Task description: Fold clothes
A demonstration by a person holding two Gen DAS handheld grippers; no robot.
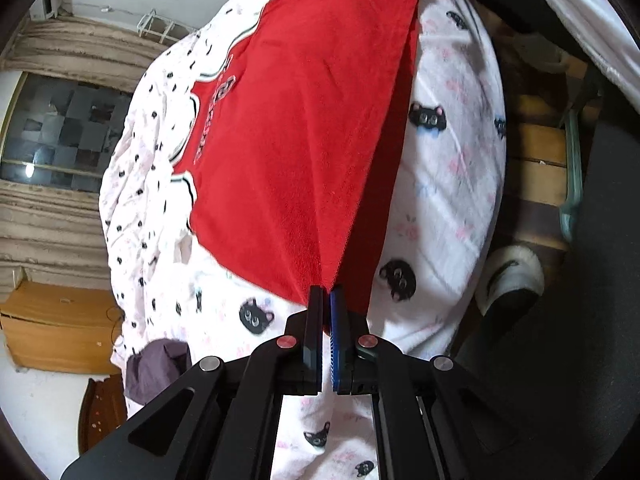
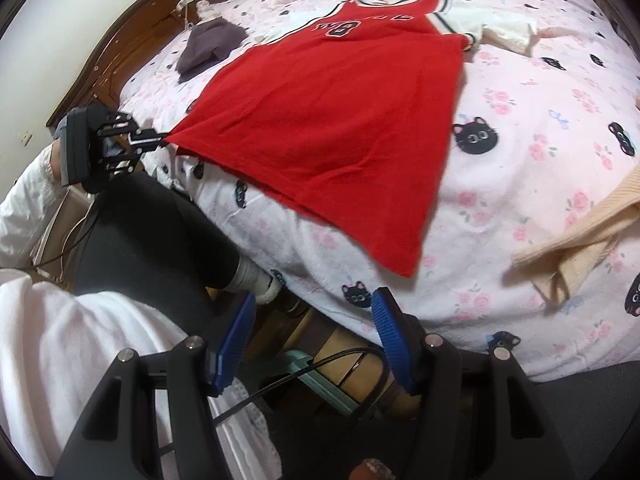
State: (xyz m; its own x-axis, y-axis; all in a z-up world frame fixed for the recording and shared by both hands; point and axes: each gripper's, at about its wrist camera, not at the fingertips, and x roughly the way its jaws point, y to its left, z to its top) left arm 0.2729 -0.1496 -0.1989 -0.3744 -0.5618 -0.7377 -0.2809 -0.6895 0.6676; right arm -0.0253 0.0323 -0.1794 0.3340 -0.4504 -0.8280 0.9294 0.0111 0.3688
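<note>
A red sleeveless jersey (image 2: pixel 328 120) with white and black trim and a number on the chest lies spread on the bed, hem toward me. My left gripper (image 1: pixel 327 292) is shut on one bottom corner of the red jersey (image 1: pixel 288 140) and lifts that corner off the cover; in the right wrist view the left gripper (image 2: pixel 162 140) shows at the jersey's left corner. My right gripper (image 2: pixel 314 312) stands open below the bed's edge, apart from the jersey's other bottom corner, with nothing between its blue fingertips (image 2: pixel 386 316).
The bed wears a pink cat-print cover (image 2: pixel 520 128). A dark purple garment (image 2: pixel 212 44) lies near the wooden headboard (image 2: pixel 120 48). A cream garment (image 2: pixel 508 32) sits by the jersey's shoulder, a beige knit (image 2: pixel 580 236) at right. A person's dark-trousered leg (image 2: pixel 160 232) is beside the bed.
</note>
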